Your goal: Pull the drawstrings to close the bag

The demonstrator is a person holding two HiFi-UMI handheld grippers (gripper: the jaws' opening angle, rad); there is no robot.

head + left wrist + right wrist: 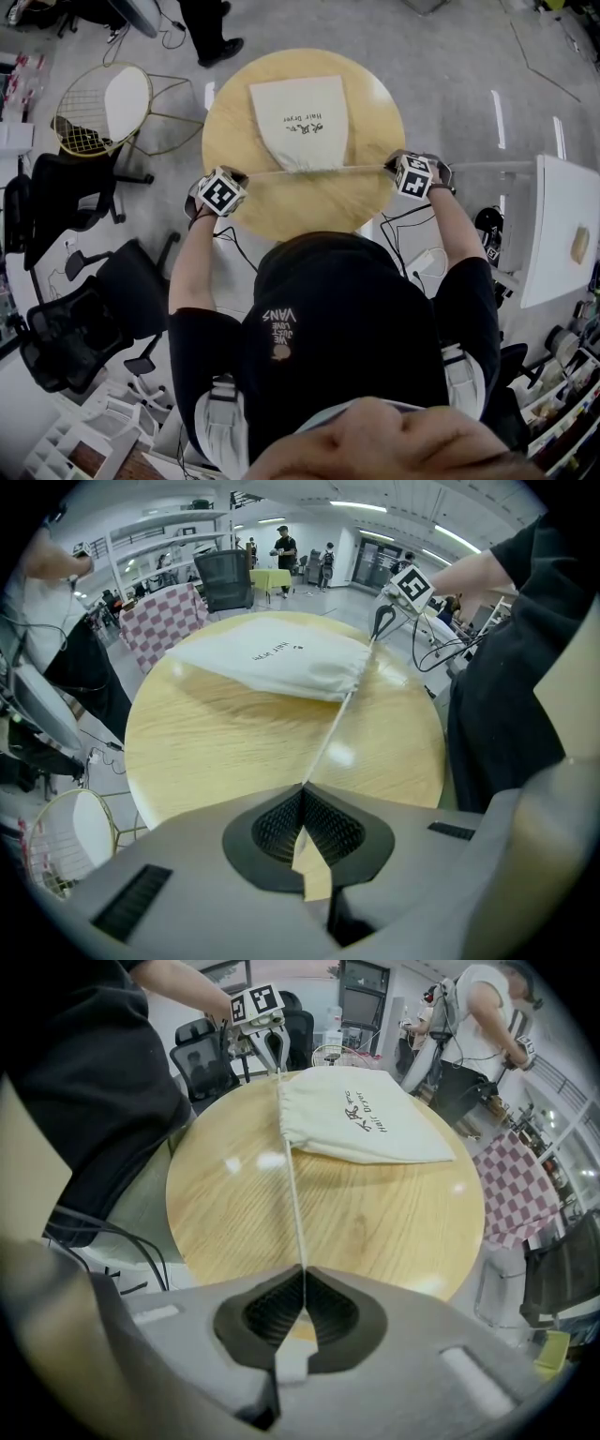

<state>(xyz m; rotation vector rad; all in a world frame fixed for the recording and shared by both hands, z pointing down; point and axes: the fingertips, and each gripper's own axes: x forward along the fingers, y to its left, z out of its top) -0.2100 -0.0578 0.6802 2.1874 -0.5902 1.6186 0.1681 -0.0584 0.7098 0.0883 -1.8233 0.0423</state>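
A cream drawstring bag [300, 122] with dark print lies on the round wooden table [370, 103], its gathered mouth toward me. One taut white drawstring [314, 170] runs straight across the near side between both grippers. My left gripper [242, 176] is shut on the string's left end; the left drawstring [330, 731] leads from its tips to the puckered bag mouth [361, 672]. My right gripper [389, 167] is shut on the right end; the right drawstring [293, 1185] stretches from its tips to the bag [361, 1115]. Each gripper shows in the other's view: right gripper [382, 621], left gripper [272, 1049].
A gold wire chair [98, 108] stands left of the table, black office chairs [75, 281] nearer left. A white desk [562, 225] and cables [412, 230] lie right. A person's feet [211, 37] show beyond the table. Other people [473, 1026] stand in the room.
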